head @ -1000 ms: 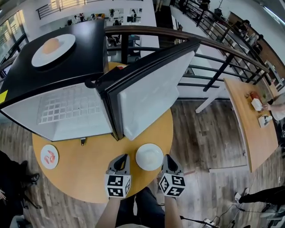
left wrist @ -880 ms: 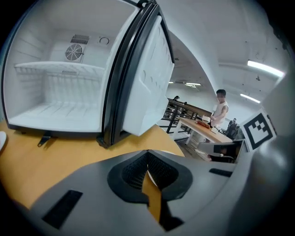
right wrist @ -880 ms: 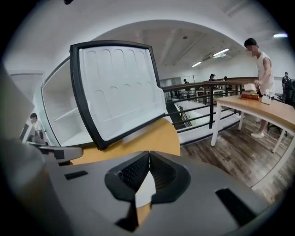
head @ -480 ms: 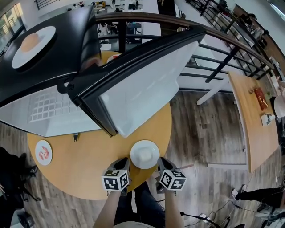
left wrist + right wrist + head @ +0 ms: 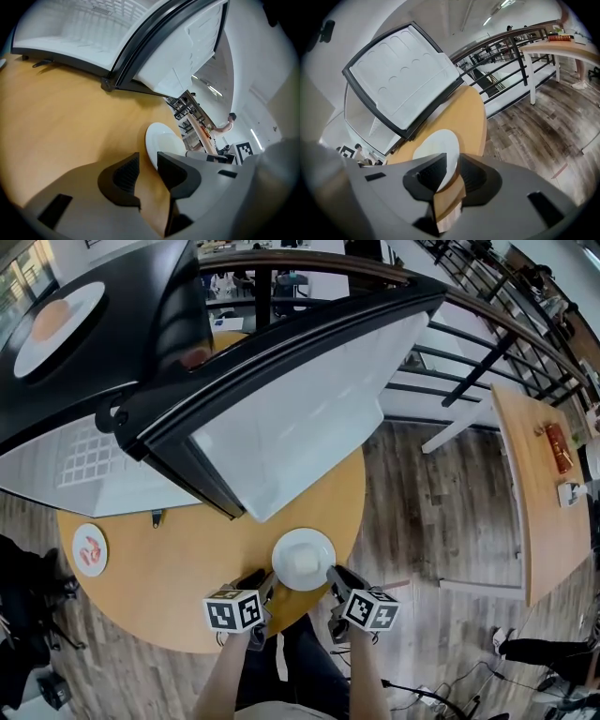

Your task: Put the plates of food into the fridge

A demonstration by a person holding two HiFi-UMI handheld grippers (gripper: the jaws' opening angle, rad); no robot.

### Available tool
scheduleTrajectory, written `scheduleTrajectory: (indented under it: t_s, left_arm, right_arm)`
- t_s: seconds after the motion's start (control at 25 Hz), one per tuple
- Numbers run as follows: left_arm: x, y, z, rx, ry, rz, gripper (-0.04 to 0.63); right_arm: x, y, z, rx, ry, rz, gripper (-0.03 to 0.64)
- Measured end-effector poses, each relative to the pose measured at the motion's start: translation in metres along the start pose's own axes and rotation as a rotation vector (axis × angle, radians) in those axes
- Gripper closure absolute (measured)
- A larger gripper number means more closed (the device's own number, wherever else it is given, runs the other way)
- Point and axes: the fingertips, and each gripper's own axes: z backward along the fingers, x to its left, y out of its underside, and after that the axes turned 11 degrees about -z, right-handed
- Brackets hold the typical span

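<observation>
- On table [image 5: 169, 568], near edge: white plate [image 5: 303, 559].
- Left gripper [image 5: 147, 161]: jaws just opened, rim at gap mouth, ungripped.
- Right gripper [image 5: 451, 164]: own view shows jaws apart around rim.
- Head view alone: second plate [image 5: 90, 550], left edge.

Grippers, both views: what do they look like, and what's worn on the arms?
Both the left gripper and right gripper have grey bodies, black ribbed jaw pads and a white cube bearing black square markers. Forearms show no sleeves. The left's jaws have just been opening, nothing between them.
</observation>
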Motion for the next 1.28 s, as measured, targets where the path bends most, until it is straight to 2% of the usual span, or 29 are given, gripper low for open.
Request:
scheduleTrajectory:
  t_s: [0.12,0.48,0.64,0.8,0.92,0.96,1.12,1.28]
  left_arm:
    - [-0.003,0.005,-0.004,0.004,0.024,0.045,0.492]
    - [-0.014,0.004,-0.016,-0.011,0.08,0.111,0.492]
    - [-0.013,0.002,-0.018,-0.021,0.069,0.149,0.492]
    - [-0.011,0.004,-0.019,-0.033,0.093,0.251,0.494]
    - [-0.009,0.007,-0.018,-0.034,0.088,0.288,0.551]
    - [-0.009,0.008,-0.017,-0.042,0.089,0.291,0.551]
    - [-0.006,0.007,-0.012,-0.071,0.084,0.298,0.557]
    - [0.001,0.005,0.002,-0.113,0.061,0.305,0.557]
  right_arm:
    - [-0.004,0.002,-0.001,0.013,0.002,-0.009,0.541]
    - [-0.002,0.003,-0.007,0.042,-0.049,-0.105,0.541]
    - [0.0,0.0,-0.007,0.041,-0.093,-0.188,0.541]
    - [-0.003,-0.002,-0.006,0.028,-0.113,-0.277,0.543]
    - [-0.006,-0.003,-0.006,0.014,-0.127,-0.348,0.578]
    - [-0.007,-0.002,-0.005,0.014,-0.136,-0.362,0.58]
    - [-0.001,0.0,-0.002,0.022,-0.166,-0.37,0.584]
    - [0.017,0.002,-0.003,0.051,-0.208,-0.334,0.588]
